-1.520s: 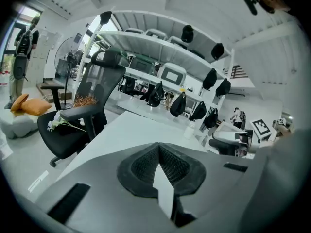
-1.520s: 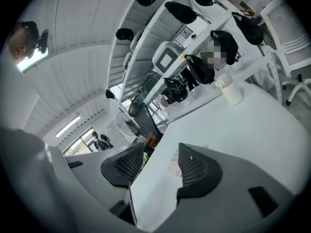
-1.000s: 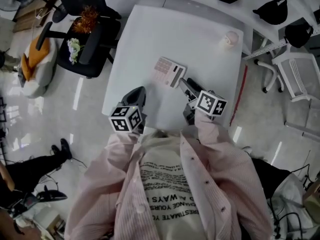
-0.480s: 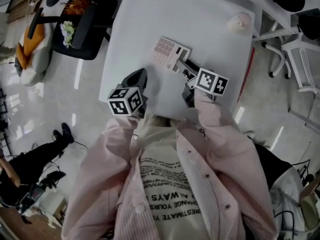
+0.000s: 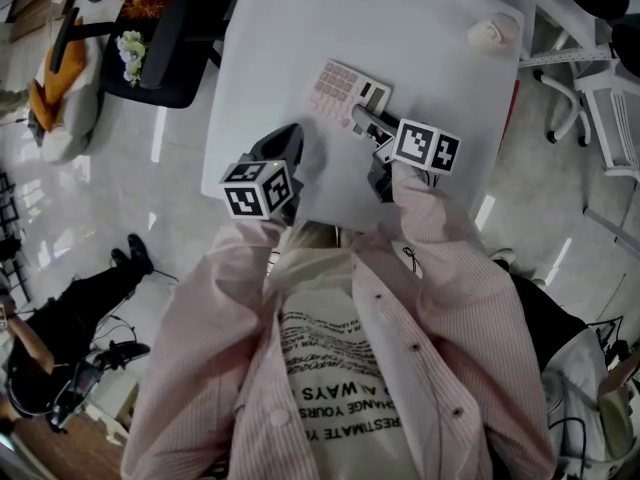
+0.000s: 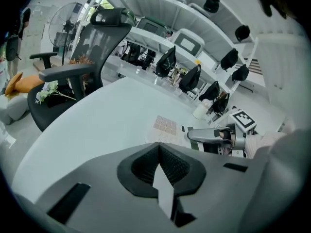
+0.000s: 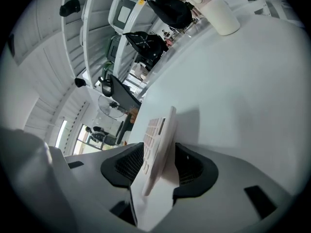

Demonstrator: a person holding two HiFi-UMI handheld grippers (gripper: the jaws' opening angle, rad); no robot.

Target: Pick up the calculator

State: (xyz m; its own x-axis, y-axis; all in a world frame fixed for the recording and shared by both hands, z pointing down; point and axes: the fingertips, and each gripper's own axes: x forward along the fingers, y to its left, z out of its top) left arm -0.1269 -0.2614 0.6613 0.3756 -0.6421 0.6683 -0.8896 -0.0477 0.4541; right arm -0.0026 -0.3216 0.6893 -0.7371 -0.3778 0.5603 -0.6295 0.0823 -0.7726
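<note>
The calculator (image 5: 348, 96), white with pinkish keys, is near the middle of the white table (image 5: 400, 18). In the head view my right gripper (image 5: 372, 126) reaches over its near end. In the right gripper view the calculator (image 7: 156, 137) stands on edge between the two pads, with my right gripper (image 7: 160, 163) shut on it. It casts a shadow on the table (image 7: 252, 91). My left gripper (image 5: 287, 146) hovers at the table's near edge, left of the calculator, shut and holding nothing. The left gripper view shows the calculator (image 6: 167, 126) with the right gripper (image 6: 209, 135) on it.
A small pale cup (image 5: 492, 33) stands at the table's far right corner. A black office chair (image 5: 165, 38) with flowers on it sits left of the table. White shelving with dark bags (image 6: 192, 76) lies beyond the far edge.
My right gripper's jaws have slid forward onto the calculator's near end. The head view has shifted, so the table sits higher in frame. My left gripper has kept its place.
</note>
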